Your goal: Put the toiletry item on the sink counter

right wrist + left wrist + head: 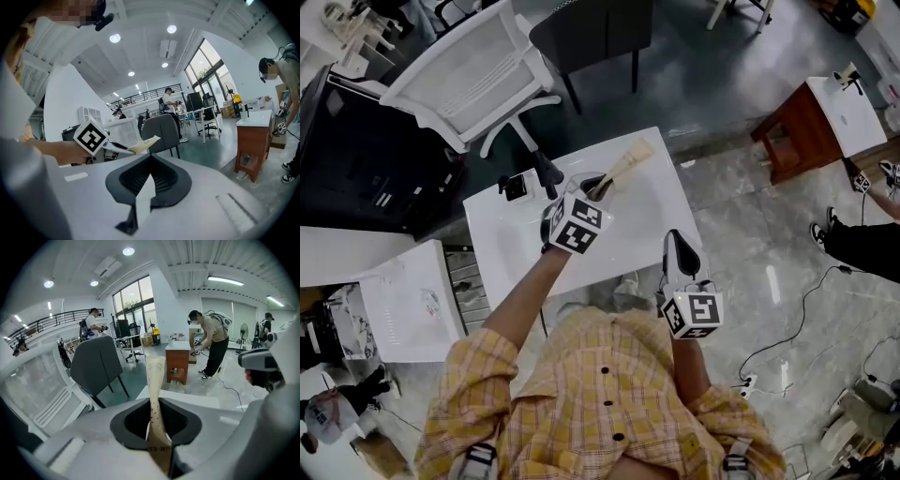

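The left gripper (593, 193) has its jaws drawn narrow, clamped on the lower end of a beige tube (626, 165). In the head view the tube's long axis runs from 7 o'clock up to 1 o'clock, its wide flat end free and pointing away from the person. It sits over the far part of the white sink counter (661, 220); contact cannot be judged. At 5 o'clock of the tube, the right gripper (680, 251) has its jaws together, empty. A white mesh chair (478, 66) stands at 10 o'clock.
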Available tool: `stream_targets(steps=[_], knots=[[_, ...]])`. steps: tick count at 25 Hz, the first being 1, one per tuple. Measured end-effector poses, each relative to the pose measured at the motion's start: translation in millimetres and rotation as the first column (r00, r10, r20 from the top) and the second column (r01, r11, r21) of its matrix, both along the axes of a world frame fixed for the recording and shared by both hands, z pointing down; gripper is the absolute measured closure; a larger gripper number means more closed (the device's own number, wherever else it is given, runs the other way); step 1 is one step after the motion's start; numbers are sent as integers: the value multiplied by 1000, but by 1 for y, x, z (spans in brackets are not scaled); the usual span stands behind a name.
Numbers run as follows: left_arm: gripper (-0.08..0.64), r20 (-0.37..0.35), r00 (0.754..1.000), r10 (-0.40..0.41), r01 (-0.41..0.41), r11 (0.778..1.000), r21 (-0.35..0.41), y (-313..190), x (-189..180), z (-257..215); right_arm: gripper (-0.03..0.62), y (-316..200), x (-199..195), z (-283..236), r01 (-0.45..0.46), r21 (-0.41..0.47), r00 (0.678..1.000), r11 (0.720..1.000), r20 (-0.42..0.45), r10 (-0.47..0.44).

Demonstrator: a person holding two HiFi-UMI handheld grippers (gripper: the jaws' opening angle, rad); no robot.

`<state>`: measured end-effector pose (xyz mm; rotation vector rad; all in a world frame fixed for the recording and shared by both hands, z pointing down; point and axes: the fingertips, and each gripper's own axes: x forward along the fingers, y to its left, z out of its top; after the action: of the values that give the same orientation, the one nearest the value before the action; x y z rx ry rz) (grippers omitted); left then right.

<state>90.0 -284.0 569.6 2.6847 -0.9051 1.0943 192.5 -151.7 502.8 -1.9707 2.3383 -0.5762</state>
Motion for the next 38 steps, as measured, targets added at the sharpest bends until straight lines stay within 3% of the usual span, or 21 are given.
stream_targets(steps=[6,13,21,25,31,38], knots=[[514,148,985,88,-95,995,42,-30,13,36,592,-5,26,18,-27,-19,1000,999,5,28],[514,339,924,175,-199,979,36,-57,13,87,591,-3,42,31,-52,-48,999,997,-4,52],[514,417,877,239,-266,964,6,-78,18,128,591,5,45,48,-57,-91,998,994,-10,56],[514,472,842,261,-292,956,-7,-89,18,148,591,7,48,50,-57,-96,998,994,-22,55],[512,503,820,274,-300,953,-29,-101,14,166,591,3,51,50,-47,-99,998,994,-37,44],[512,502,815,291,-293,953,-76,-110,9,188,591,0,51,49,-45,-99,998,994,-57,39]])
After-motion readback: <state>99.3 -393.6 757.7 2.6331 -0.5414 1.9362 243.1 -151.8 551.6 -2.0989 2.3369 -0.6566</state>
